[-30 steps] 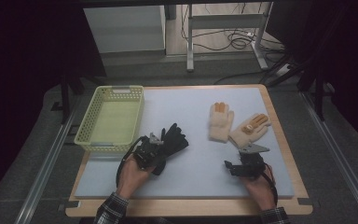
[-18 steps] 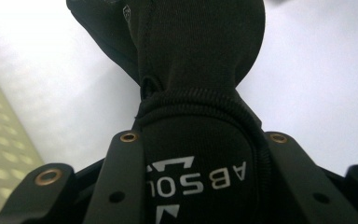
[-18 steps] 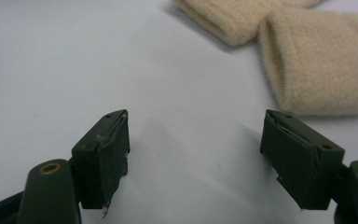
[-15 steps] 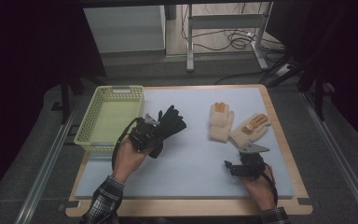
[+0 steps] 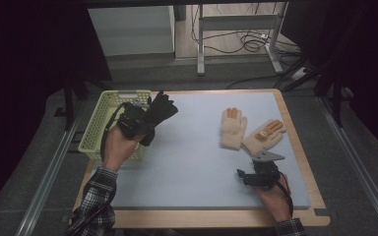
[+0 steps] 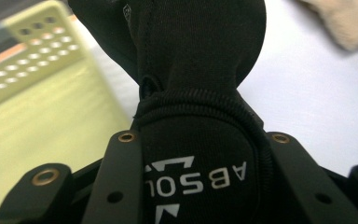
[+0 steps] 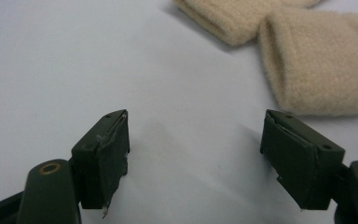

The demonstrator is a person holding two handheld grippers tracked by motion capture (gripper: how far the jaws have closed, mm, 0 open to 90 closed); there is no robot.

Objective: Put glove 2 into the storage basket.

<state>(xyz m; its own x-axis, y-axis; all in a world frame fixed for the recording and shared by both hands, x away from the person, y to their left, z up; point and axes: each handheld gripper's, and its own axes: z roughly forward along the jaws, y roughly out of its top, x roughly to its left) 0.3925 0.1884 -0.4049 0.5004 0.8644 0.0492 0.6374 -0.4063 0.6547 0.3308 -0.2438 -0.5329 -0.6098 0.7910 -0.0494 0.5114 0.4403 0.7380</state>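
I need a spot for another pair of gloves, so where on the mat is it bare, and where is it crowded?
Bare: the middle of the blue mat, between the yellow basket and the beige gloves, and its near strip. Crowded: the right side, with those gloves and the open right claw. The left claw holds a black glove beside the basket.

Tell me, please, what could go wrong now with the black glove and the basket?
1. The left gripper holds the black glove by its cuff at the yellow basket's near edge; released here, it might drape over the rim.
2. The limp glove fingers could catch on the perforated wall.
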